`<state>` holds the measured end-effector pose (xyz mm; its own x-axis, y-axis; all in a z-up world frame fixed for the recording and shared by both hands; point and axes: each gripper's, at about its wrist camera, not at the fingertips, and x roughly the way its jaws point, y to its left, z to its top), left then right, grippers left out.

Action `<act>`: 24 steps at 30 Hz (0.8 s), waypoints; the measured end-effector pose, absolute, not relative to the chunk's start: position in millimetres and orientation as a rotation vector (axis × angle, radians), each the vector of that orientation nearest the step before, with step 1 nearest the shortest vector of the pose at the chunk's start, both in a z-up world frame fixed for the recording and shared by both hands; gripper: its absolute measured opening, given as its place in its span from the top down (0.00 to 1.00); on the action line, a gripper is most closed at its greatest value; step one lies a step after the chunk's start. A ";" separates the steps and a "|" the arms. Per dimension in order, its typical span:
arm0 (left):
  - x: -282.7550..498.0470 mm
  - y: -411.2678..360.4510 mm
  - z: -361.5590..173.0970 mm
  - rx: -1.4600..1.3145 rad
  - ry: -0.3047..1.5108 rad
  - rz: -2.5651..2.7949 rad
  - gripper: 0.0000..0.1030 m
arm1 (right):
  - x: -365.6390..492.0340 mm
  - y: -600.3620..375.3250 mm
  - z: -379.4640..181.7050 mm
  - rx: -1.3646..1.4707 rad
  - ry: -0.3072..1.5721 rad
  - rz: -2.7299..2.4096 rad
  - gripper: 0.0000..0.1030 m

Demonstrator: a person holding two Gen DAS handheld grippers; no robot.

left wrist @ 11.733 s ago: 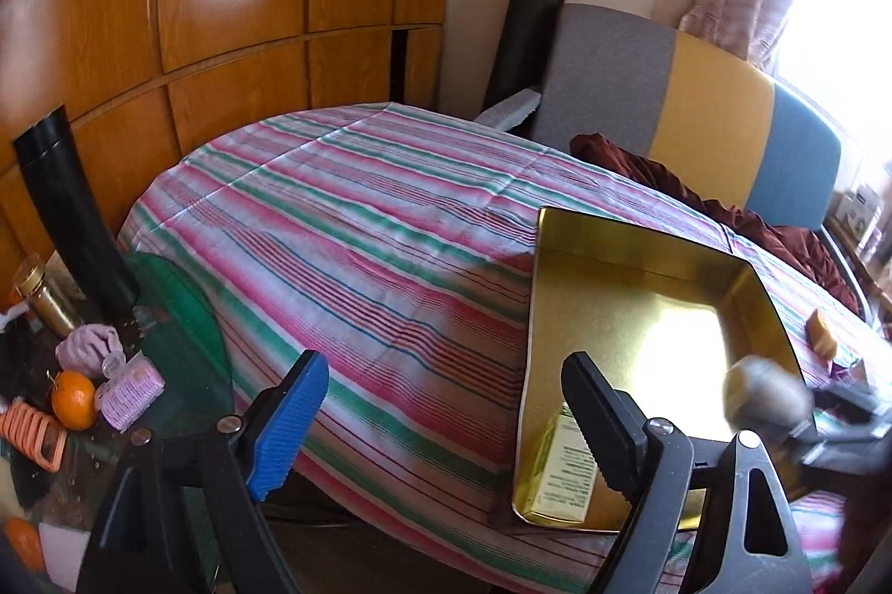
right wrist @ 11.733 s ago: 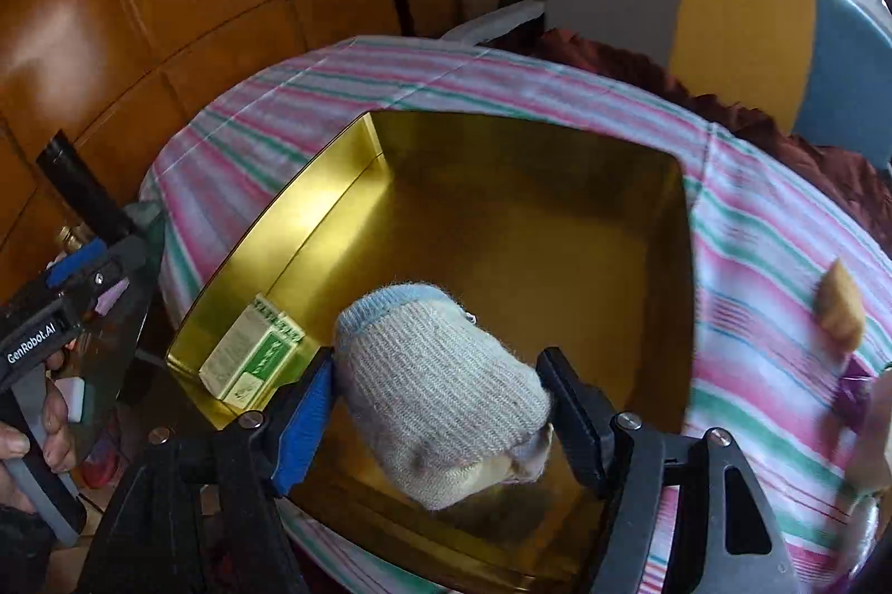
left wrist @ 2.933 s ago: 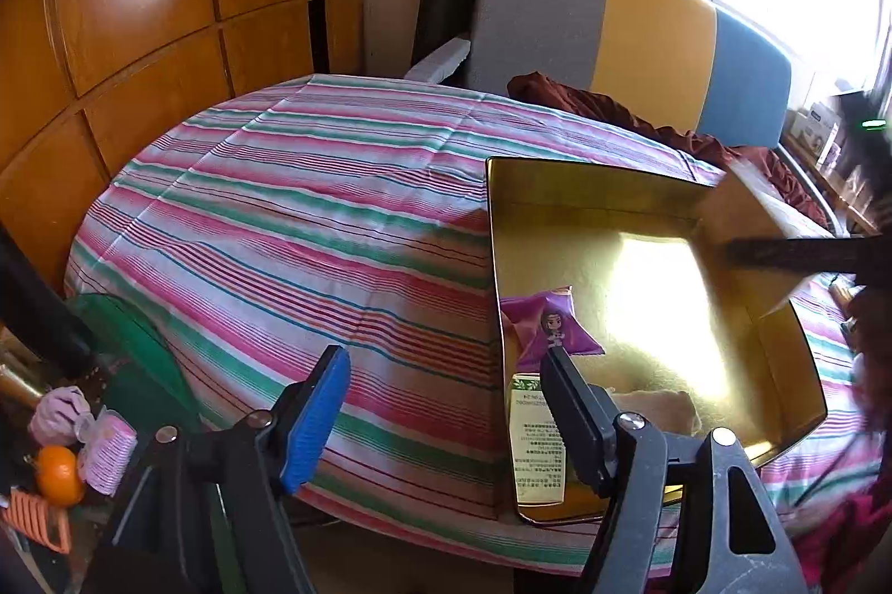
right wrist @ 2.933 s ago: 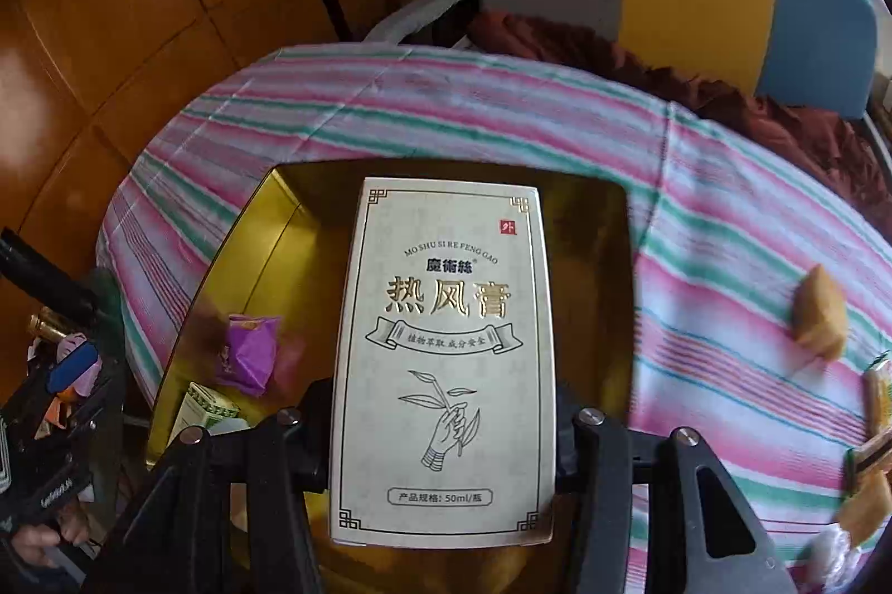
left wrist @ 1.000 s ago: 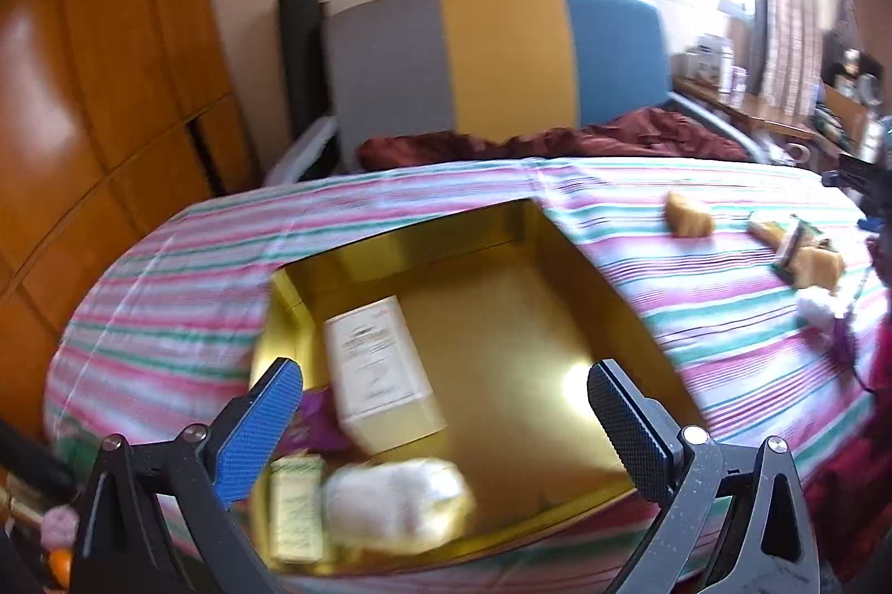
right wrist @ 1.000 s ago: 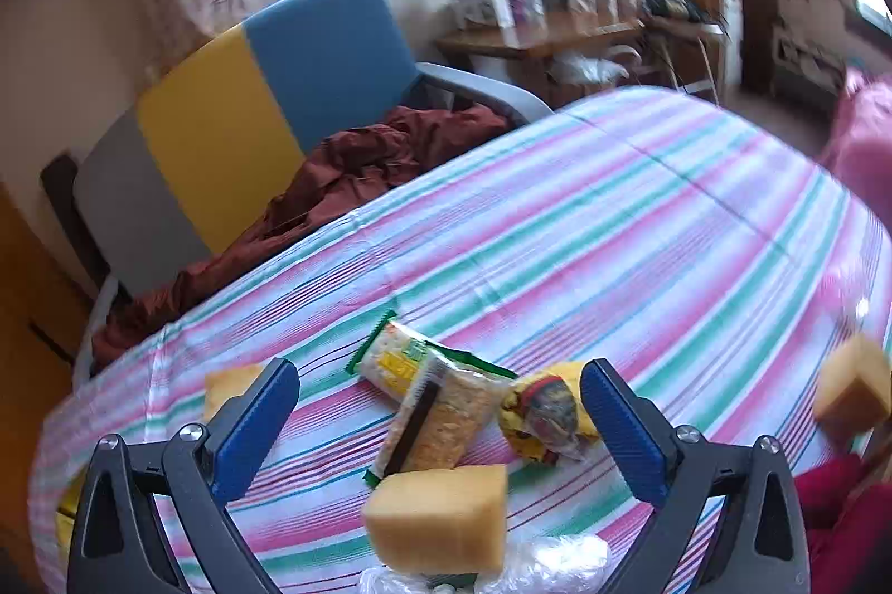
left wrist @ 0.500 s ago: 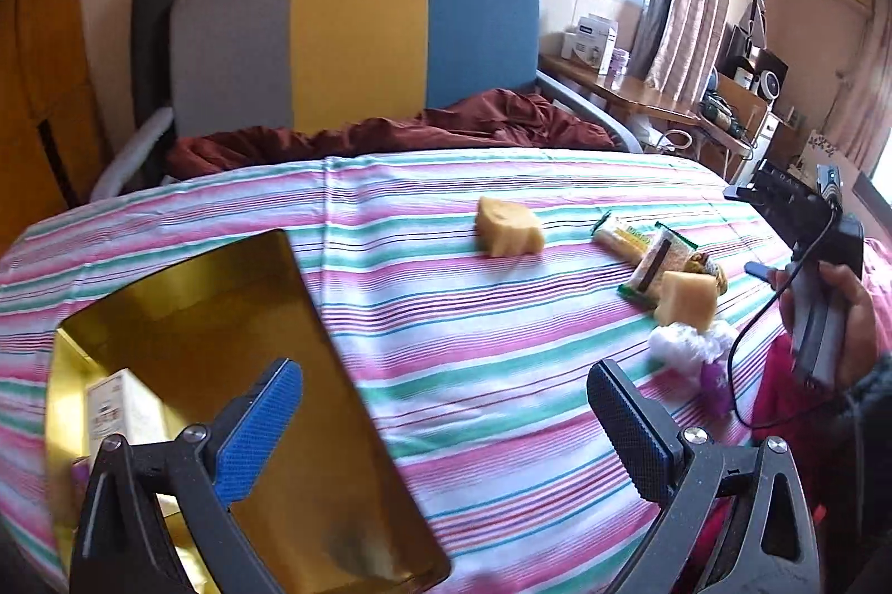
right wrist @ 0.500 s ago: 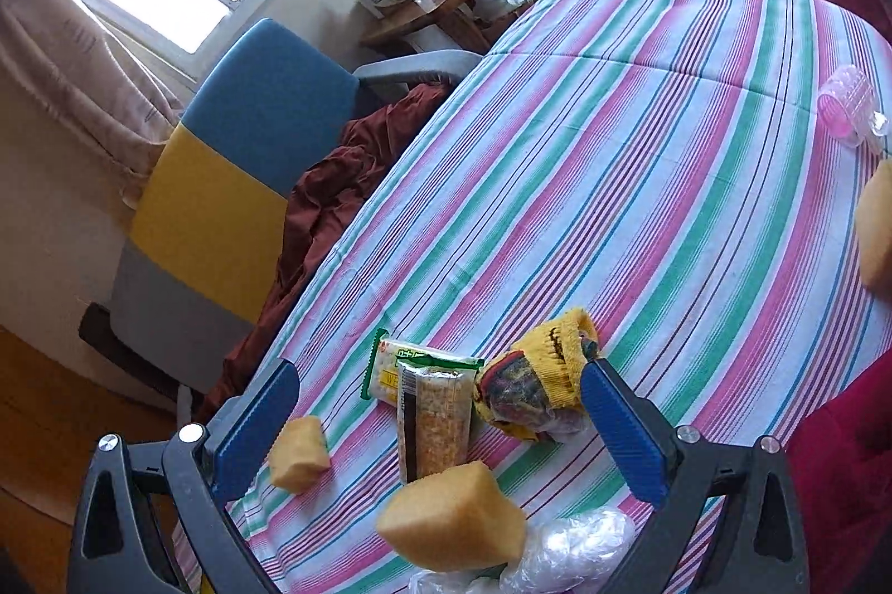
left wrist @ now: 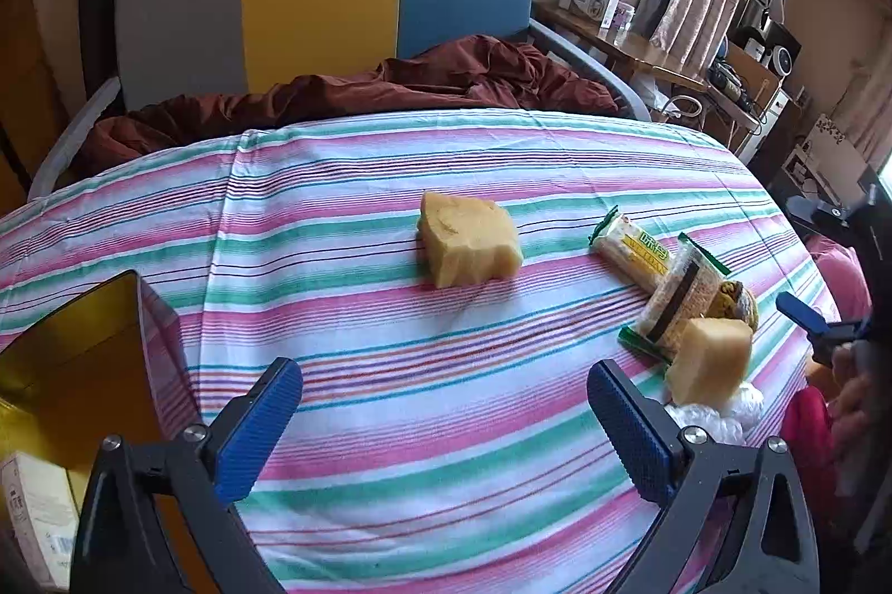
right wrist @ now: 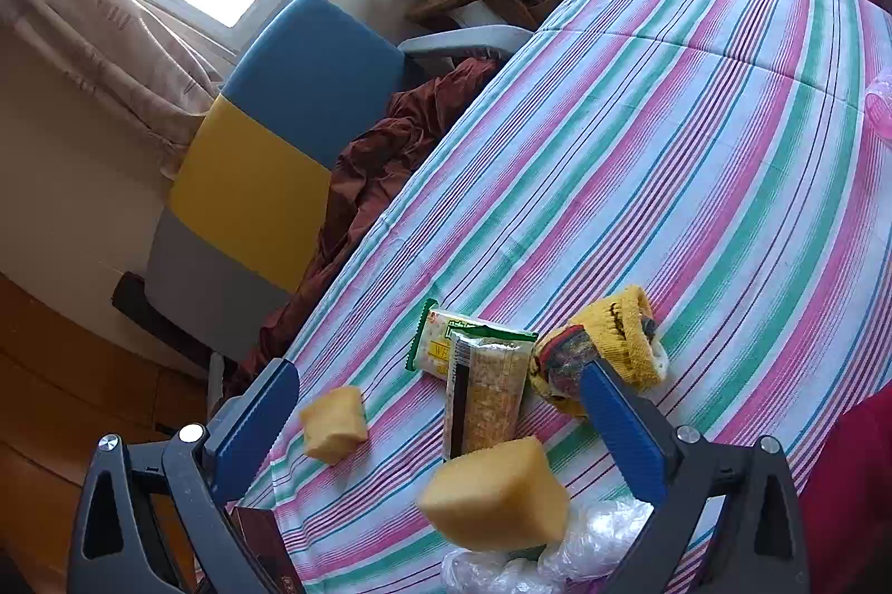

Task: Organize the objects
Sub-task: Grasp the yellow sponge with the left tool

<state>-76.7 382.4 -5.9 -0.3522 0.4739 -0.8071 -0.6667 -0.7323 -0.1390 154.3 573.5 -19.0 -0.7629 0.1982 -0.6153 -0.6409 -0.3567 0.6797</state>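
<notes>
Since half a second before, the left gripper (left wrist: 445, 418) had swung a little further right along the striped tablecloth (left wrist: 362, 404), so that less of the gold tray (left wrist: 67, 371) showed at the lower left edge; the right gripper (right wrist: 437, 429) had barely shifted over the cluster of things. Both grippers had their jaws wide apart and held nothing.

Going left to right in the left wrist view: one white box (left wrist: 33, 510) lay in the tray's near corner; one yellow sponge (left wrist: 468, 246) sat alone near the middle of the tablecloth, its long axis running roughly left to right. Well apart from it, toward the right edge, lay two snack packets: one (left wrist: 633, 248) slanting from upper left to lower right, the other (left wrist: 683, 301) overlapping its end and slanting the opposite way. A rolled yellow sock (left wrist: 738, 304) touched the second packet, a second sponge (left wrist: 708, 360) stood at that packet's near end, and crumpled clear plastic (left wrist: 719, 413) lay under it. At the far right, a hand (left wrist: 850, 399) held the right gripper.
</notes>
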 end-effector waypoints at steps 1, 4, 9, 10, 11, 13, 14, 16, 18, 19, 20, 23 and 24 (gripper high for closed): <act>-81.8 390.2 -9.3 -1.175 0.283 2.109 0.00 | 153.3 573.7 -20.3 -0.605 1.368 2.147 0.00; -95.6 413.5 -16.9 -1.181 0.318 2.120 0.00 | 149.8 573.2 -23.3 -0.630 1.389 2.157 0.00; -119.5 450.5 -25.9 -1.188 0.344 2.142 0.00 | 147.8 571.4 -23.5 -0.645 1.401 2.181 0.00; -124.2 458.8 -29.0 -1.184 0.356 2.148 0.00 | 147.8 571.6 -24.0 -0.646 1.407 2.183 0.00; -128.2 466.3 -31.9 -1.179 0.376 2.151 0.00 | 147.8 571.9 -24.6 -0.647 1.415 2.183 0.00; -134.1 483.5 -39.5 -1.169 0.419 2.151 0.00 | 148.5 572.9 -25.9 -0.646 1.429 2.182 0.00; -136.1 490.0 -43.3 -1.167 0.439 2.149 0.00 | 148.7 573.5 -26.7 -0.647 1.434 2.179 0.00; -140.8 503.0 -53.9 -1.170 0.483 2.149 0.00 | 149.1 574.6 -28.4 -0.647 1.448 2.174 0.00; -148.9 509.6 -67.0 -1.212 0.490 2.132 0.00 | 149.3 575.9 -29.2 -0.646 1.457 2.168 0.00; -152.3 509.2 -73.6 -1.241 0.479 2.121 0.00 | 149.8 576.6 -29.5 -0.644 1.459 2.166 0.00; -155.9 506.5 -79.9 -1.271 0.466 2.114 0.00 | 150.2 577.5 -29.9 -0.642 1.462 2.163 0.00; -149.8 493.0 -81.8 -1.188 0.491 2.152 0.16 | 150.8 578.7 -30.2 -0.638 1.464 2.158 0.00; -147.7 488.5 -80.7 -1.176 0.481 2.149 0.27 | 150.4 578.9 -30.1 -0.640 1.459 2.157 0.00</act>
